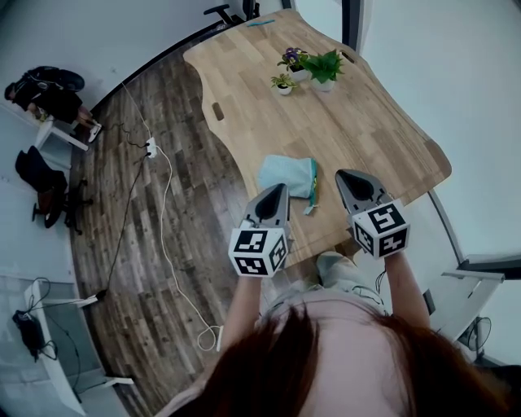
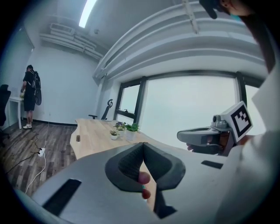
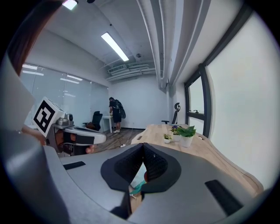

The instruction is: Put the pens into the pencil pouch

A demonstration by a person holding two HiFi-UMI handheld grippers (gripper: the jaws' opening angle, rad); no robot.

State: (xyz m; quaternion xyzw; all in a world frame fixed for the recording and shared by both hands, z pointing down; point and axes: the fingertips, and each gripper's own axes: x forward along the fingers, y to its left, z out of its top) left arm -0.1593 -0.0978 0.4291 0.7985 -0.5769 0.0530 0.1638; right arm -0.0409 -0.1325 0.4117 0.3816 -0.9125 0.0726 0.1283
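Left gripper: its jaws are pressing together along their whole length and are gripping nothing. It is hanging above the pouch's near left corner and pointing across the pouch.

Right gripper: its jaws are also meeting at the tips, with nothing clamped between them. It is hanging just to the right of the pouch, level with the left gripper.

Hands: a person's arms are reaching in from the near side of the pouch, each hand carrying one gripper by its marker cube.

Pouch: this light blue pouch is lying flat on the table, just ahead of the two gripper tips and between them, closer to the left one. Neither gripper is touching it. In the right gripper view a sliver of it is showing below the closed jaws.

Pull cord: a green cord is trailing from the pouch's right end toward the near edge, into the gap between the grippers.

Table: the pale wooden top is carrying the pouch close to its near edge.

Plants: three small potted plants are standing well beyond the pouch, toward the far end of the table.

Small teal thing: it is lying far beyond the pouch at the table's far edge and is too small to identify.

Floor: dark planks are spreading out to the left of the pouch, with a white cable snaking over them.

Person: someone in dark clothes is standing at a white desk, far off to the pouch's left.
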